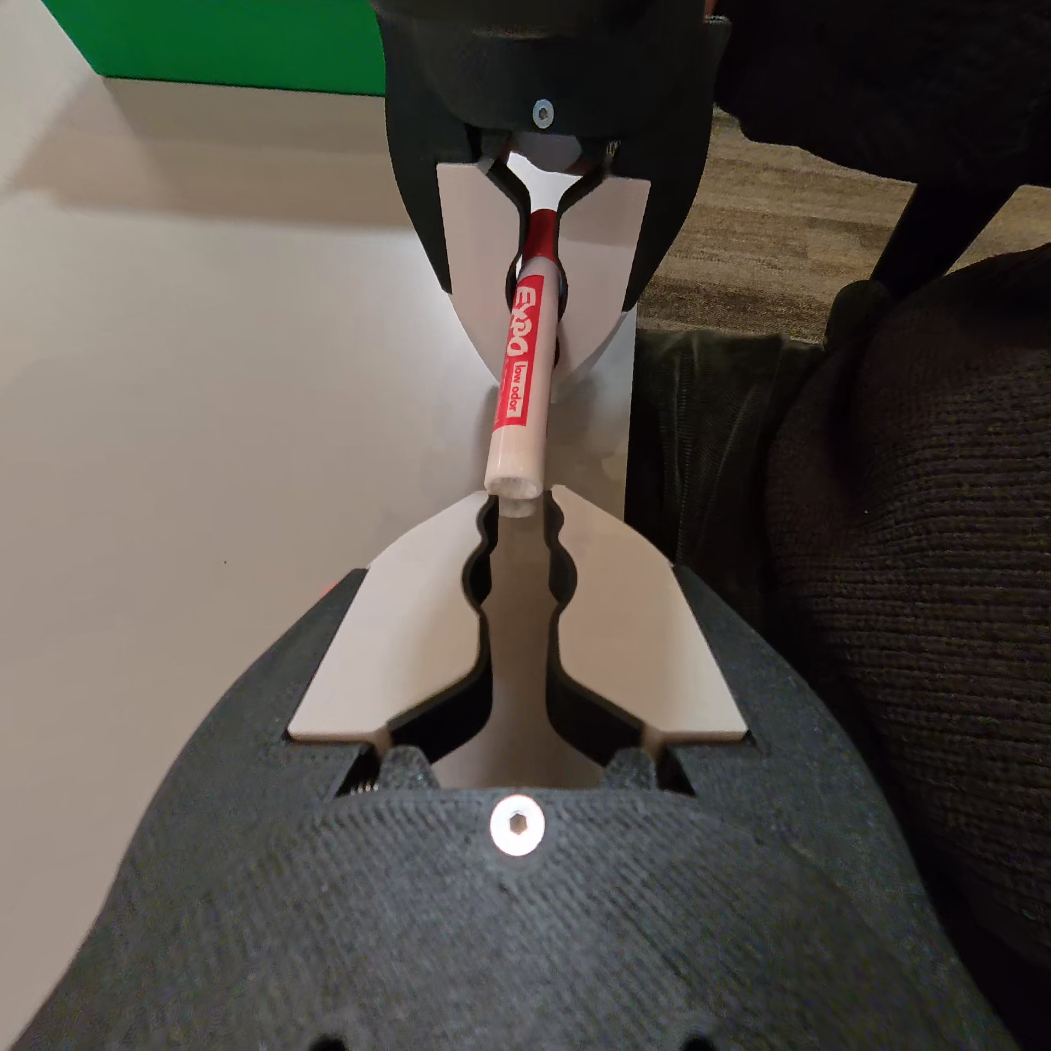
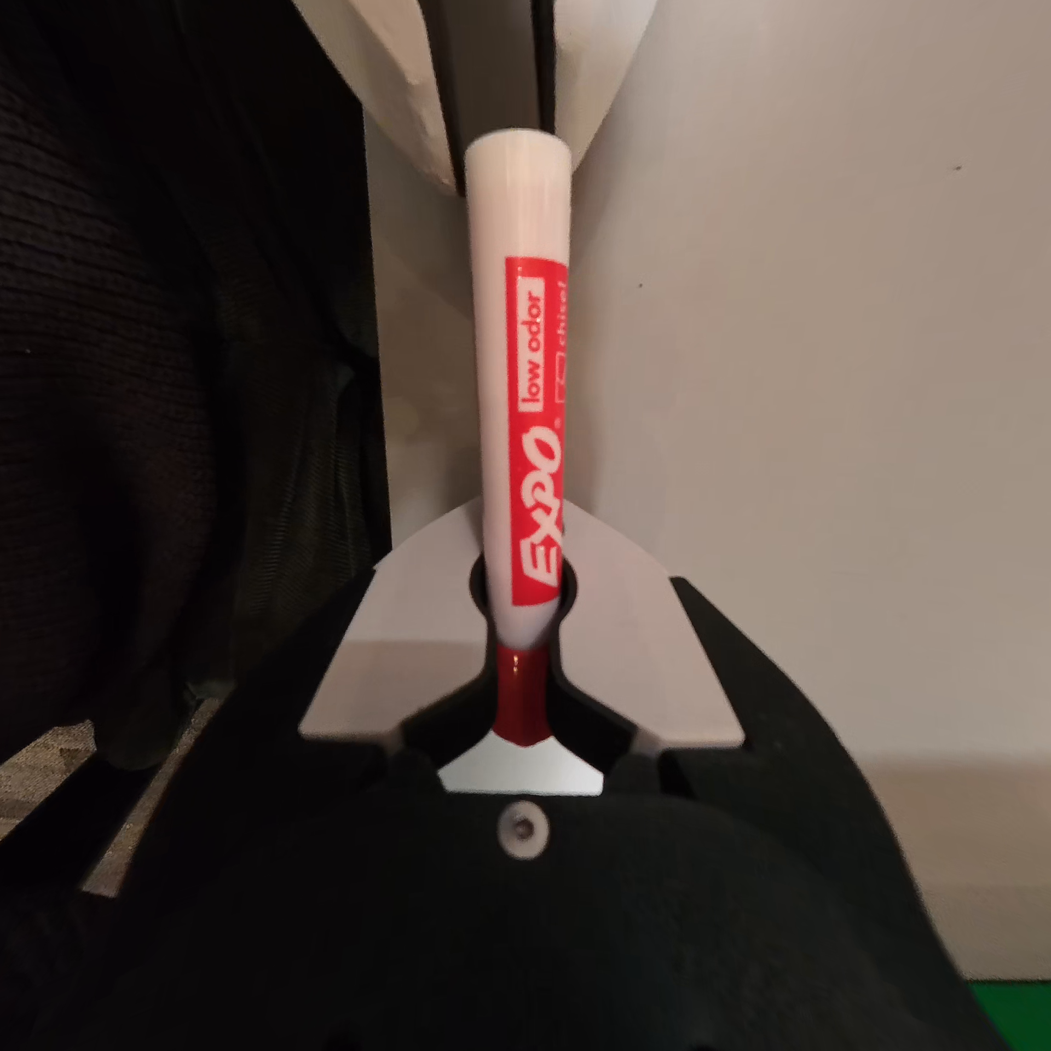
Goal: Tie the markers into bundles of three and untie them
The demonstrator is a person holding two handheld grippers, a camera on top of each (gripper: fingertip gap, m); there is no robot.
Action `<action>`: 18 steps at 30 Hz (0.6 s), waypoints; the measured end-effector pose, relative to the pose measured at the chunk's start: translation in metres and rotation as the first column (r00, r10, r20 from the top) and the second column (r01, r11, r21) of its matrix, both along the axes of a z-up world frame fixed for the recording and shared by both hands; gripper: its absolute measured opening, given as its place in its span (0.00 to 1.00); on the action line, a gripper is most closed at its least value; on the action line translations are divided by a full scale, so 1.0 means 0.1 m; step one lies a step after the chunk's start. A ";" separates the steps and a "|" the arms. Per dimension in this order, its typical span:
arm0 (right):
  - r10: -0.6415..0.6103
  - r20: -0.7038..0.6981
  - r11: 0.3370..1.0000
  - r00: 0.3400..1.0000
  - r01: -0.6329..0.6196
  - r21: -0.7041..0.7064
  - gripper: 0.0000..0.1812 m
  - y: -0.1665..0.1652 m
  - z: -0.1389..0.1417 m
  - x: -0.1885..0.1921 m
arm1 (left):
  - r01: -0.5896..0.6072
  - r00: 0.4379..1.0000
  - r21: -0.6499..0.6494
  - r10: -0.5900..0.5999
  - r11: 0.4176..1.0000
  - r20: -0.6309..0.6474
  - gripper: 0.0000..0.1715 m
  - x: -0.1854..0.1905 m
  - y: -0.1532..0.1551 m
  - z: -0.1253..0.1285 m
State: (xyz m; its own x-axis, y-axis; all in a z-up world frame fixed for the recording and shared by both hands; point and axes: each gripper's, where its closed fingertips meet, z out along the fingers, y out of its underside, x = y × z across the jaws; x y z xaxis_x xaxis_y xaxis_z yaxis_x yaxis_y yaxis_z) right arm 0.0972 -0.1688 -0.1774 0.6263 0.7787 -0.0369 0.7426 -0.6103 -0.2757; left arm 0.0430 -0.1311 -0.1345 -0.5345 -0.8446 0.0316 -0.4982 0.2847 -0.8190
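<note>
A single marker (image 1: pixel 520 369) with a white barrel, a red label and a red cap hangs in the air between my two grippers, above the white table (image 1: pixel 227 398). My right gripper (image 2: pixel 520 529) is shut on the marker (image 2: pixel 520 369) near its cap end; the red cap sits back between the fingers. In the left wrist view the right gripper (image 1: pixel 537 318) faces me from the far side. My left gripper (image 1: pixel 517 503) is open by a narrow gap, and the marker's butt end sits just at its fingertips. The left gripper also shows at the top of the right wrist view (image 2: pixel 495 85).
A green box (image 1: pixel 227 40) stands at the far end of the table; its corner shows in the right wrist view (image 2: pixel 1012 1018). The table's edge (image 1: pixel 628 426) runs just beside the grippers. Beyond it are a person's dark clothing (image 1: pixel 910 569) and carpet floor (image 1: pixel 768 227). About 9 cm separates my left fingertips from my right.
</note>
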 end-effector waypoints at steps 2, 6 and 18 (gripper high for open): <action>0.002 -0.001 1.000 1.000 -0.002 -0.004 0.08 -0.01 -0.01 -0.01 | -0.003 1.000 0.001 0.003 1.000 -0.001 0.09 0.00 0.00 -0.01; 0.001 0.001 1.000 1.000 -0.001 -0.002 0.08 0.00 0.00 0.00 | 0.001 1.000 0.004 -0.001 1.000 -0.007 0.10 -0.01 0.00 -0.01; -0.015 0.000 1.000 1.000 0.015 -0.009 0.08 0.00 -0.02 0.05 | 0.003 1.000 0.015 -0.003 1.000 -0.020 0.12 -0.02 0.02 -0.04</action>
State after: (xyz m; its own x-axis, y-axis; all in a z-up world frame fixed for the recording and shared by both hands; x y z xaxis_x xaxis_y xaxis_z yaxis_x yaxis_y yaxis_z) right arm 0.1026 -0.1692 -0.1793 0.6378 0.7689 -0.0441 0.7335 -0.6239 -0.2698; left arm 0.0408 -0.1292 -0.1388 -0.5361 -0.8436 0.0292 -0.5135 0.2985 -0.8045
